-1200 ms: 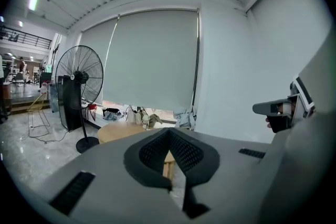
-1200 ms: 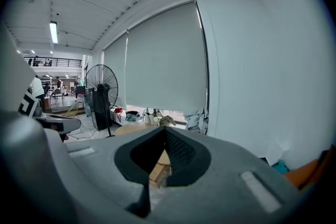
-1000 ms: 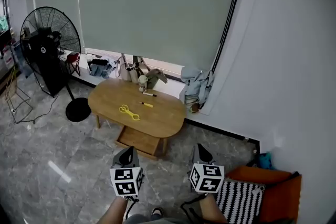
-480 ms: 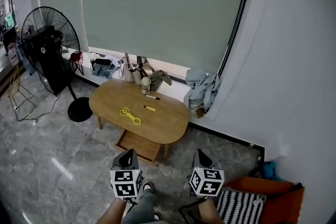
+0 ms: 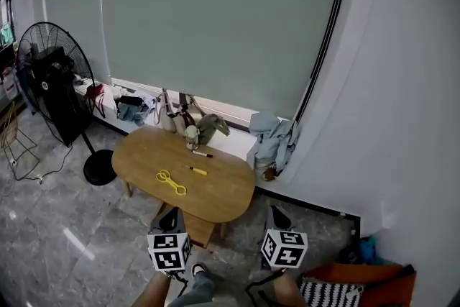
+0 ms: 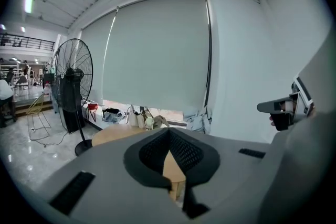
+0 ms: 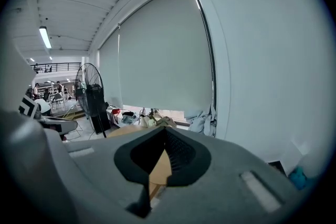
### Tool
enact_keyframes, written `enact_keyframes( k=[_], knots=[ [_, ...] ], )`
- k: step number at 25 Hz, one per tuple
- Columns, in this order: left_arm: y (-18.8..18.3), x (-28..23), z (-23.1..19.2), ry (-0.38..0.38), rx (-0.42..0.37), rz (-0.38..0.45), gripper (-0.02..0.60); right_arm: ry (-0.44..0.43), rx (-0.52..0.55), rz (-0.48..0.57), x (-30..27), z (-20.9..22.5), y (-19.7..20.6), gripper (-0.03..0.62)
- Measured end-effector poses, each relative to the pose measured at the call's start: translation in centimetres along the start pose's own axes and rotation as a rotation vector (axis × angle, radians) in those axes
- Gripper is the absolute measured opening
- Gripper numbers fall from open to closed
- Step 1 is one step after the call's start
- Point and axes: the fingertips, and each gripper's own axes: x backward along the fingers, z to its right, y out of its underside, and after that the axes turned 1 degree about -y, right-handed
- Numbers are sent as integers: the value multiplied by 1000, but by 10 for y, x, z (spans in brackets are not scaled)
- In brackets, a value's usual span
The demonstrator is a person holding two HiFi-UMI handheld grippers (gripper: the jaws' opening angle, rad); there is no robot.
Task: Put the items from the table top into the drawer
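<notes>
An oval wooden table (image 5: 223, 190) stands under the window. On it lie yellow scissors (image 5: 171, 182), a short yellow marker (image 5: 198, 171) and a black pen (image 5: 202, 154), with a small pale figure (image 5: 191, 136) at the far edge. Below the table's near edge a wooden drawer (image 5: 200, 226) stands pulled out, partly hidden by my left gripper (image 5: 171, 216). My right gripper (image 5: 277, 214) hangs level beside it. Both are short of the table, with their jaws together and nothing held. The tabletop (image 6: 113, 134) shows past the left gripper (image 6: 169, 134), and the right gripper (image 7: 165, 131) points at the table (image 7: 126, 131).
A tall black floor fan (image 5: 50, 83) stands left of the table. Bags and clutter (image 5: 180, 111) line the window sill, and blue cloth (image 5: 269, 144) is heaped at the table's right end. An orange seat with a striped cushion (image 5: 359, 287) is at my right. The floor is grey marble.
Both grippers have come forward toward the table together. The table now sits closer, and the left gripper covers part of the drawer.
</notes>
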Motion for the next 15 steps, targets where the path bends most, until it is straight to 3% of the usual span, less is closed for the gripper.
enact_keyframes(
  k=[9, 15],
  knots=[
    [-49, -95, -68, -63, 46, -1, -5, -24, 55, -3, -118, -14, -64, 5],
    [-47, -142, -113, -117, 96, -22, -4, -63, 99, -36, -184, -38, -70, 5]
  ],
)
